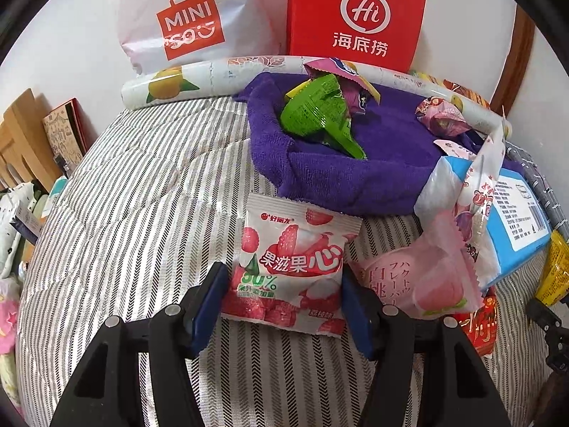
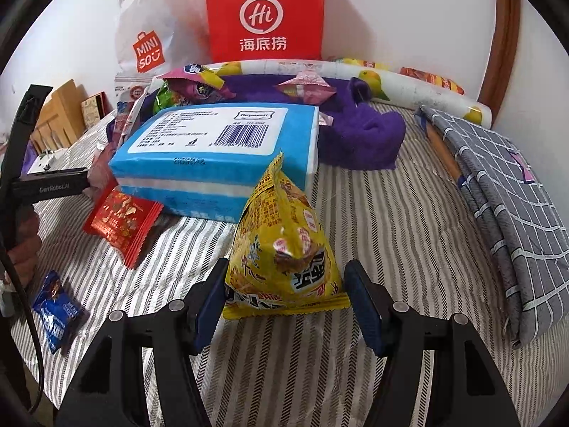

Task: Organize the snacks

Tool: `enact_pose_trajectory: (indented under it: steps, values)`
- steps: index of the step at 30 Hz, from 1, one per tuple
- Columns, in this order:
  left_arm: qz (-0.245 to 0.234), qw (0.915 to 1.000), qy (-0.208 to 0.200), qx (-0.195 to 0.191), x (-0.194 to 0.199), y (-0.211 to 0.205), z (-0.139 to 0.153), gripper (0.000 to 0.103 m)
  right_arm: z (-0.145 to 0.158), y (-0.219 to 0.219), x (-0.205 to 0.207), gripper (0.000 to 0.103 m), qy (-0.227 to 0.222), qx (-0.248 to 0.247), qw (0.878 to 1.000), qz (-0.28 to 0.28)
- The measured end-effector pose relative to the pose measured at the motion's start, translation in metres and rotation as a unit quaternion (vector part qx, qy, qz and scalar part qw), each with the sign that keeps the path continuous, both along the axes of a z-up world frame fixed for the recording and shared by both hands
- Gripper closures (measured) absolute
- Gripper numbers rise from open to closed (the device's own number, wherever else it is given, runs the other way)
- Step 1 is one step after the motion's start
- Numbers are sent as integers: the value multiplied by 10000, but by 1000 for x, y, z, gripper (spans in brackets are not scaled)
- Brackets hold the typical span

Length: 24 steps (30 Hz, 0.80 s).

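The lychee packet is straddled by the wide-spread left gripper, the yellow packet likewise by the right gripper, with bare striped bedding left at three o'clock.

One yellow snack bag, one blue tissue pack, two shopping bags.

left gripper fingers spread either side of lychee gummy packet | packet laid on striped bed | purple towel beyond, green packet on it

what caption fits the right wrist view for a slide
Right gripper, jaws open around a yellow snack bag on the striped bed.
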<state>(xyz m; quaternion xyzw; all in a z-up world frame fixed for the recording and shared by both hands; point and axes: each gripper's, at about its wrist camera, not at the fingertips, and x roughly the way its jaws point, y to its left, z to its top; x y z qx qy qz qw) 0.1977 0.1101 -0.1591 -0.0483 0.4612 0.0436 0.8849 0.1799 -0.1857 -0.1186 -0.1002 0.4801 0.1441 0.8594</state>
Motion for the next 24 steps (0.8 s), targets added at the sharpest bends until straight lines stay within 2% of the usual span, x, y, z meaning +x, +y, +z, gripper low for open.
enact_pose_trajectory:
  steps: [7, 15, 20, 24]
  values:
    - [21, 9995, -92, -292, -2, 7, 2, 43, 1, -4, -1, 39, -45, 183, 9998, -94]
    - [10, 9999, -46, -150, 0, 5, 2, 42, -5, 6, 1, 39, 117, -13, 9999, 87]
    - [-38, 9999, 48, 83, 1, -2, 0, 42, -7, 2, 4, 39, 208, 102, 9997, 61]
    - [-40, 10000, 43, 59, 1, -3, 0, 42, -7, 4, 4, 39, 212, 42, 9997, 71]
